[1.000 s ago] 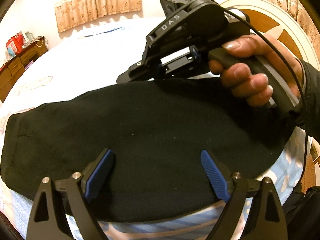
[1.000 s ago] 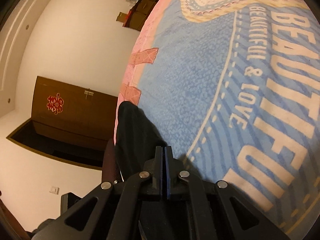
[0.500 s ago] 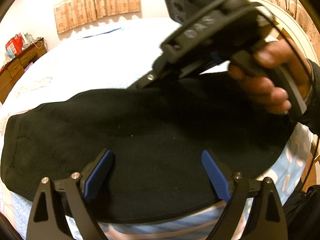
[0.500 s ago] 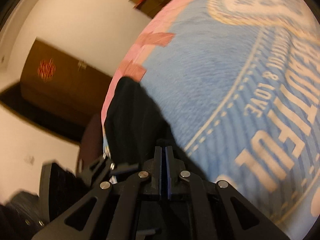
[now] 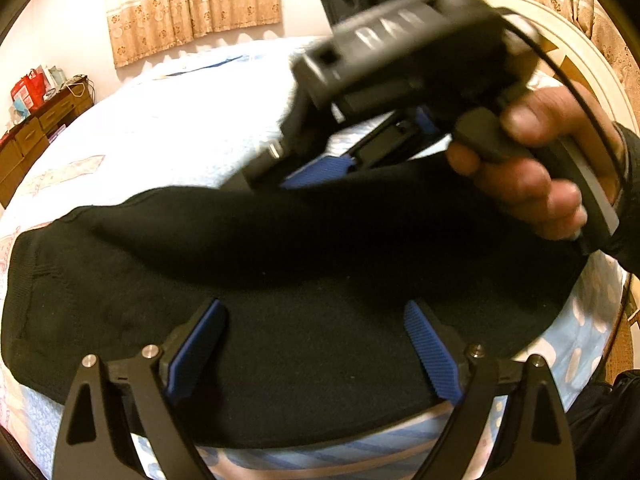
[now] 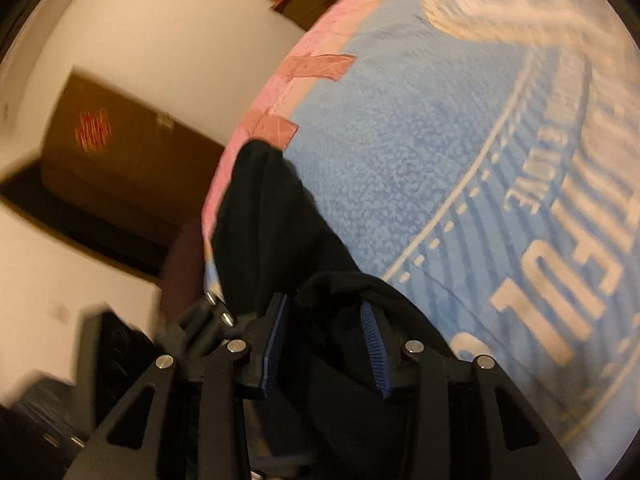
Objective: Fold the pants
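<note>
A: Where are the black knit pants [image 5: 280,320]?

B: Flat on the blue bed [image 6: 420,160]. The right gripper [image 6: 326,344] has just been opening, fabric loose between; left gripper [image 5: 316,344] fingers apart above, probably to smooth the fold.

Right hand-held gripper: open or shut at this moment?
Open. The right hand-held gripper has just been opening; its blue pads stand apart, with the black pants lying loose between them.

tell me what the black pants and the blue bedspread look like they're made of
Pants: seemingly a soft matte knit, perhaps fleece or wool blend; a ribbed band shows at one end, with no sheen.
Bedspread: seemingly plush, pebbly fleece or terry; its nubby pile shows clearly, with printed cream lettering.
</note>
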The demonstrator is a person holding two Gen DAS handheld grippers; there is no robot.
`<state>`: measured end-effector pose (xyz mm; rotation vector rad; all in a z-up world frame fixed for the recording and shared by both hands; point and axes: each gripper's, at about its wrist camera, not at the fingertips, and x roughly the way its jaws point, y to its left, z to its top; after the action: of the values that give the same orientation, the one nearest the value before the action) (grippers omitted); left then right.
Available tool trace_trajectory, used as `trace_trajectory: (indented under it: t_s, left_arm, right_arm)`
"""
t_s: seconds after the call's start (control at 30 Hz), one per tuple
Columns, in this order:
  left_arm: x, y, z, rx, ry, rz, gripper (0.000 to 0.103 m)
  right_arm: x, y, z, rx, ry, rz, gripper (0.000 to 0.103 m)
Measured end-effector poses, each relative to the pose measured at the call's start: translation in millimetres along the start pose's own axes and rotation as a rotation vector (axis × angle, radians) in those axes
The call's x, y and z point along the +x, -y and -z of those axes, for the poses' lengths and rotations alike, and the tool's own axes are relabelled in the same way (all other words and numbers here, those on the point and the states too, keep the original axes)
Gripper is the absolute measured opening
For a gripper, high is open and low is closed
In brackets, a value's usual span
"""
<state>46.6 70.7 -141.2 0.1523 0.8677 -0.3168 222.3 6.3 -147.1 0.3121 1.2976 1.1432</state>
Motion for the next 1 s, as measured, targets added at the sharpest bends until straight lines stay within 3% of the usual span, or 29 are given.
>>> trace_trajectory:
  t_s: [0.13, 0.2, 0.4, 0.43, 0.47, 0.53, 0.6, 0.73, 0.83, 0.9, 1.0]
  left_arm:
    - [0, 0, 0, 0.001, 0.000, 0.000, 0.094]
    - [0, -1, 0, 0.001, 0.000, 0.000, 0.094]
    - [2, 0, -2, -0.006, -0.002, 0.004, 0.094]
    - [2, 0, -2, -0.007, -0.002, 0.004, 0.094]
    - [1, -1, -3, -0.007, -0.001, 0.001, 0.094]
    - [2, -2, -4, -0.014, 0.002, -0.013, 0.094]
    - [1, -5, -6, -0.024, 0.011, -0.044, 0.094]
    - [6, -17, -8, -0.077, 0.002, -0.065, 0.094]
    - [8, -17, -8, -0.080, 0.000, -0.064, 0.094]
    - [10, -15, -9, -0.071, 0.002, -0.072, 0.094]
    - [12, -14, -9, -0.074, 0.001, -0.067, 0.094]
  right_arm:
    - [-4, 29, -7, 0.202, 0.050, -0.207, 0.046]
    - [-3, 31, -10, 0.237, 0.048, -0.263, 0.052]
    - [5, 16, -15, 0.272, 0.043, -0.091, 0.047]
    - [6, 16, -15, 0.278, 0.049, -0.083, 0.044]
    - [6, 16, -13, 0.292, 0.061, -0.063, 0.035]
    - [7, 21, -10, 0.317, 0.092, -0.091, 0.024]
    - [2, 37, -1, 0.372, 0.135, -0.183, 0.015]
    - [-4, 49, 3, 0.423, 0.195, -0.257, 0.011]
    - [1, 52, 1, 0.448, 0.171, -0.295, 0.012]
    - [-1, 56, -1, 0.478, 0.190, -0.292, 0.011]
    - [-1, 49, -3, 0.445, 0.184, -0.207, 0.009]
